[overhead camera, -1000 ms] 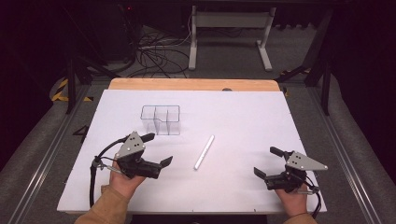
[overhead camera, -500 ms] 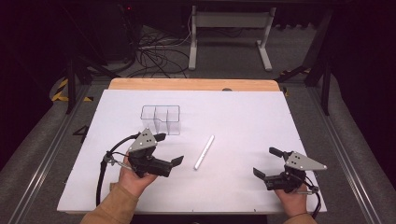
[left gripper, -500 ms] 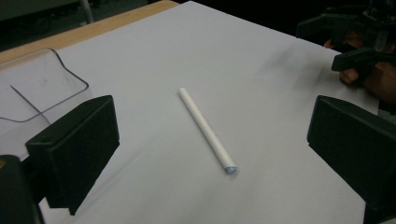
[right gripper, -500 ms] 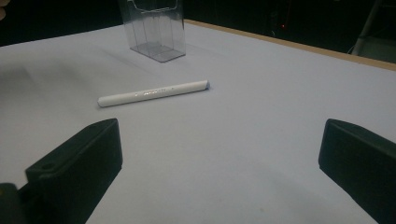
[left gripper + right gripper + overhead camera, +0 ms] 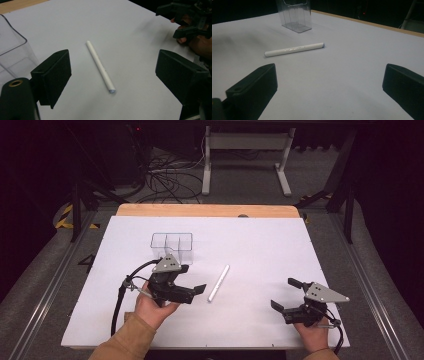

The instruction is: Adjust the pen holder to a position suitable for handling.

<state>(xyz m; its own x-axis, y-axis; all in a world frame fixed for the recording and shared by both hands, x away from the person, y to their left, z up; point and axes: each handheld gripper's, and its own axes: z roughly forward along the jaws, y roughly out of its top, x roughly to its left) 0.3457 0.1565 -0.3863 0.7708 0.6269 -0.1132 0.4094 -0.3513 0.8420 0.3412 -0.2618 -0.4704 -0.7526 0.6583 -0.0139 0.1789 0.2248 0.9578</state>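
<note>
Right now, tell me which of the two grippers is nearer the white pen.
The left gripper. Its open jaws are beside the white pen, next to the clear organizer. The right gripper, also open, sits well apart near the table's right edge.

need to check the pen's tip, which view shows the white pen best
The left gripper view: the white pen lies close between the open jaws, its rounded tip facing the camera. The right gripper view shows it side-on, farther off; the high view, small.
</note>
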